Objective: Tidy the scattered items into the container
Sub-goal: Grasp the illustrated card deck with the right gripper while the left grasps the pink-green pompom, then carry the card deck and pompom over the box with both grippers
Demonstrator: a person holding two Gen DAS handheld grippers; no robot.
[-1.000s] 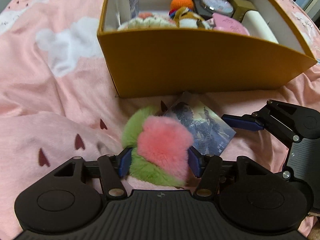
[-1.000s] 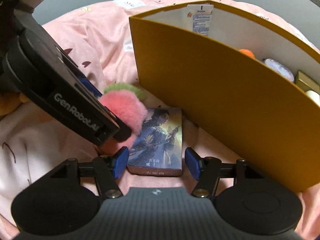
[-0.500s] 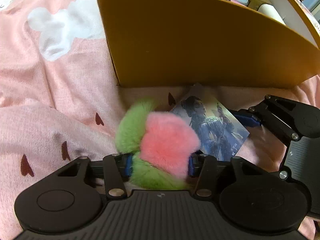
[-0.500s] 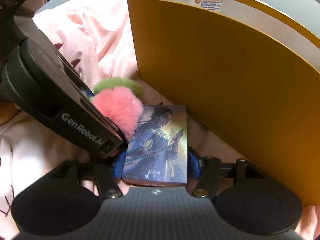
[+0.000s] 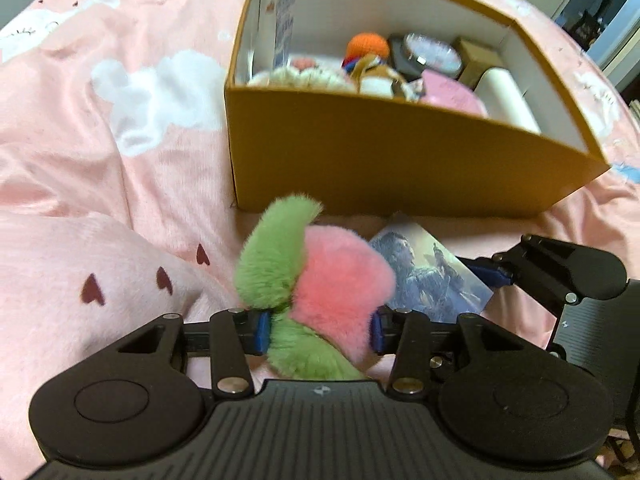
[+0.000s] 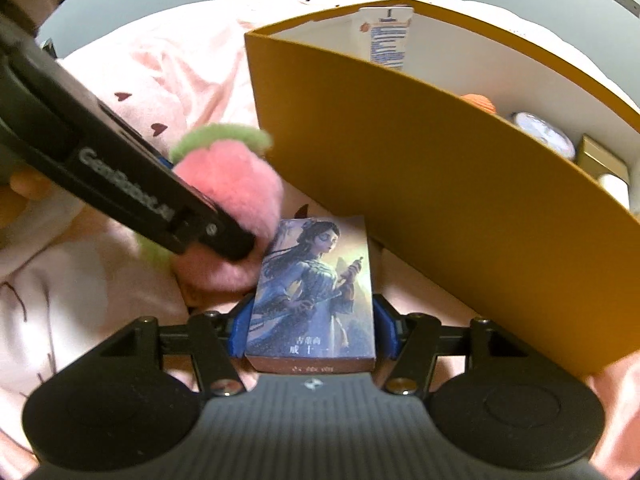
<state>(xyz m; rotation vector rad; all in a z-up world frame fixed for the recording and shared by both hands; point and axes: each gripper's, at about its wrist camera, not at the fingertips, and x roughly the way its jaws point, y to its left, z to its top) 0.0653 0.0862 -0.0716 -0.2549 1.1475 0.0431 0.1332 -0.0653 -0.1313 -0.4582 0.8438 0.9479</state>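
Note:
A fluffy pink and green toy sits between the blue pads of my left gripper. Its jaws are closing and the pads press into the fur. The toy hangs just above the pink bedding, in front of the orange box. My right gripper is shut on a small card box with a painted figure, right beside the toy. In the left wrist view the card box lies to the toy's right, with a right gripper finger against it.
The open orange box holds several things: an orange knitted ball, a round clock, plush toys, a pink item and a white roll. Rumpled pink bedding lies all around. A hand holds the left gripper.
The left pads have closed in on the fluffy toy, which has risen with the gripper. The right gripper has slid onto the card box, now held between its pads.

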